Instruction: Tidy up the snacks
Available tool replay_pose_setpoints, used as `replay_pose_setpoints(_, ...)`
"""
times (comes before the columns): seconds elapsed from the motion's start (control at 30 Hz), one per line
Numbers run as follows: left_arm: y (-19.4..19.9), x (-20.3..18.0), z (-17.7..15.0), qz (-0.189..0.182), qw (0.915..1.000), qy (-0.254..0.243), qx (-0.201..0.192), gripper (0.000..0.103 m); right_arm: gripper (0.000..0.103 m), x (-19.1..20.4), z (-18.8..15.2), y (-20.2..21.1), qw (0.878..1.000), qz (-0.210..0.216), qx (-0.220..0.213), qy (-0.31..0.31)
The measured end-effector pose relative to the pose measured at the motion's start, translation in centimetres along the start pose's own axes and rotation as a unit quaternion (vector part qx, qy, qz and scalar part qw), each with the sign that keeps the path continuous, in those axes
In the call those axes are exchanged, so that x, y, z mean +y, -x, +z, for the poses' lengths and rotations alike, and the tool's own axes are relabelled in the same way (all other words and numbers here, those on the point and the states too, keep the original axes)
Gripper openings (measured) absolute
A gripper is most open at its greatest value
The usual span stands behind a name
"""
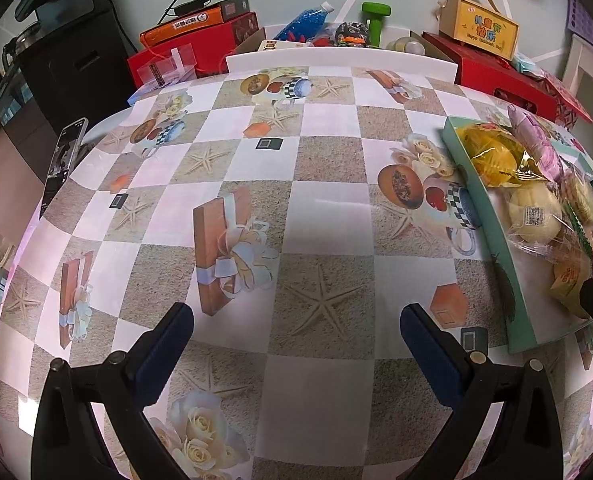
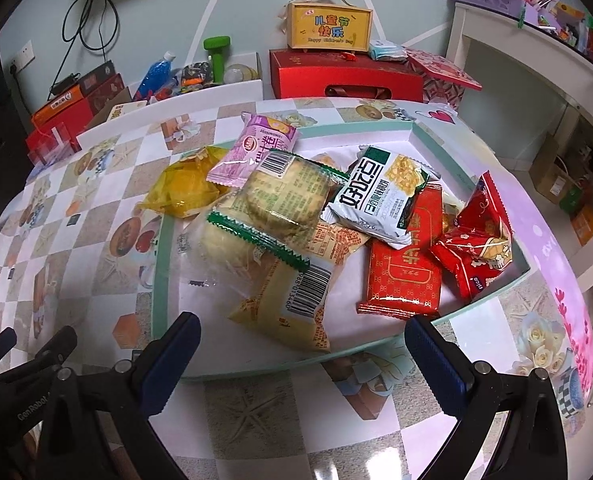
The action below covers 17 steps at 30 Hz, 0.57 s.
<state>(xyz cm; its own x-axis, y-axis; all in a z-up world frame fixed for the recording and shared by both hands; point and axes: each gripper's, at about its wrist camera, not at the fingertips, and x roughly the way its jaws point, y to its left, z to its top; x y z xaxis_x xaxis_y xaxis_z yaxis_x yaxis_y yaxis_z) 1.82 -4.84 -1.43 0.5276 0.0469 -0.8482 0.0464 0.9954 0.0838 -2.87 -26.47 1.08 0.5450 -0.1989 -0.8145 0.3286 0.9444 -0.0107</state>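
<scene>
Snacks (image 2: 288, 216) in crinkly wrappers lie heaped on a pale-green tray (image 2: 158, 264).

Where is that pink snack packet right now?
In the right wrist view, the pink snack packet lies at the far left of the pale green tray, leaning on the yellow bag and a barcoded biscuit pack.

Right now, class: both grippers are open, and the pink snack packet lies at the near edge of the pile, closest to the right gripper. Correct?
Not quite. Right wrist view: the pink snack packet lies at the pile's far edge; the right gripper and left gripper are open.
</scene>
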Motion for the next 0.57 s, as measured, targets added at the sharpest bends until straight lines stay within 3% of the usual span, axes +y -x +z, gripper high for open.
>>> replay_pose_setpoints(0.4,-0.06,0.12,0.01,-0.001,1.0000,0.005,0.001,0.103,0.103,-0.20,-0.03,-0.07,1.000,-0.002,0.003,-0.004)
replay_pose_setpoints(0.57,0.64,0.02,0.08,-0.015,0.9997,0.003,-0.018,0.103,0.103,-0.18,-0.05,-0.06,1.000,-0.002,0.003,-0.004)
